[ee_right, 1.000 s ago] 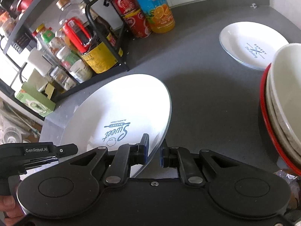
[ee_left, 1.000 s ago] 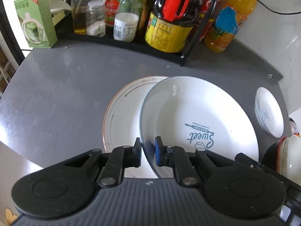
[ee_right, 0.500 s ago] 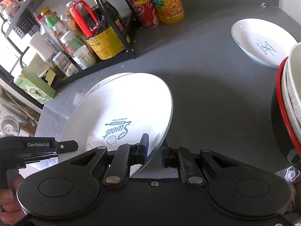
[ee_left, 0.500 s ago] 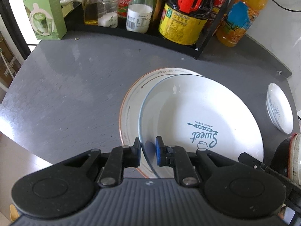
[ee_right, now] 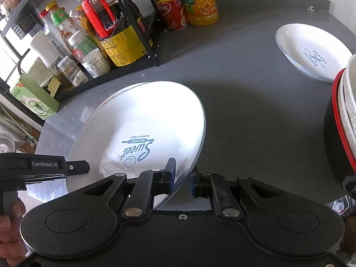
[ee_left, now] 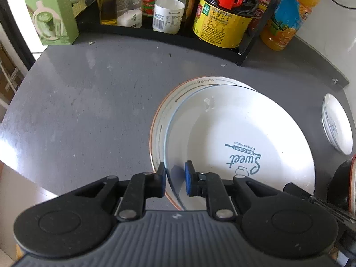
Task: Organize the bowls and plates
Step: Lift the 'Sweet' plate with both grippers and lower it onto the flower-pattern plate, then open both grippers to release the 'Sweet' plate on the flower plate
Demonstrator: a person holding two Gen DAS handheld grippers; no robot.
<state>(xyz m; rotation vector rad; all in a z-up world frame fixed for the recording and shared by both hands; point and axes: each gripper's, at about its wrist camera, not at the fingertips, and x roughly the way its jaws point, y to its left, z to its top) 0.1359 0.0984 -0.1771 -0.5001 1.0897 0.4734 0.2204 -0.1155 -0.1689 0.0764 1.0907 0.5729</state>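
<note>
Sweet Bakery plate [ee_left: 233, 138]: large, white, held over the rimmed plate [ee_left: 169, 102], nearly centred on it, its right edge overhanging; whether it rests on it yet cannot be told
Left claw [ee_left: 174, 179]: pads apart around the plate's left rim, one either side, a gap showing at the right pad; not clamped
Right claw [ee_right: 181, 179]: pads set on either side of the plate's right rim; whether they pinch it cannot be told
Risk, slip: with the left side loose, a one-sided hold could let the plate tilt and clatter onto the one below
Risk, offset: released off-centre, it may sit askew and slide toward the bench [ee_left: 89, 102]
Risk, neighbour: a wide swing right could knock the bowl stack [ee_right: 343, 115]
Count, large plates: two
Count, small plates: one, small bakery plate [ee_right: 311, 51], far right, well apart
Count, bowls: one stack; number inside unclear
</note>
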